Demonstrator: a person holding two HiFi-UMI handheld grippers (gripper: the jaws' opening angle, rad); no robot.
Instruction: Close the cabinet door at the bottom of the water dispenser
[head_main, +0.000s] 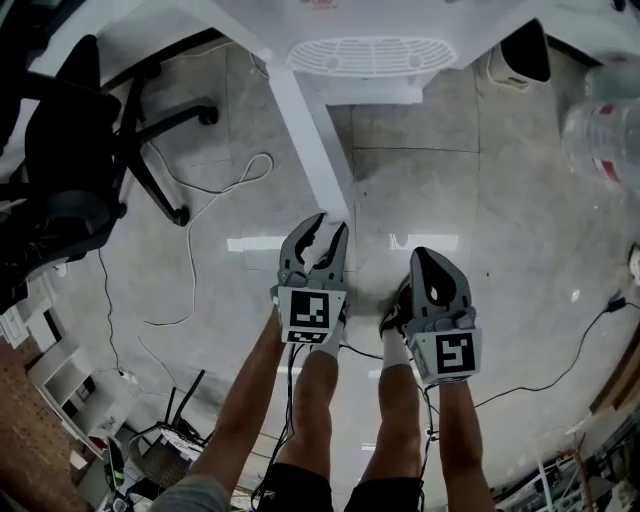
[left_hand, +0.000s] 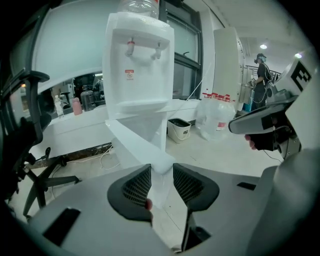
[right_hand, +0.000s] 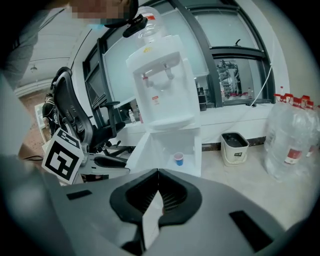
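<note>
The white water dispenser stands ahead, and its bottom cabinet door swings out toward me. The left gripper view has the dispenser straight ahead and the door running toward the jaws. My left gripper is open, and the door's free edge sits between its jaws. My right gripper hangs shut and empty to the right of the door. In the right gripper view its jaws meet, and the open cabinet holds a small blue cup.
A black office chair stands at the left, with a white cable on the floor. A bin and large water bottles sit right of the dispenser. A person stands far back.
</note>
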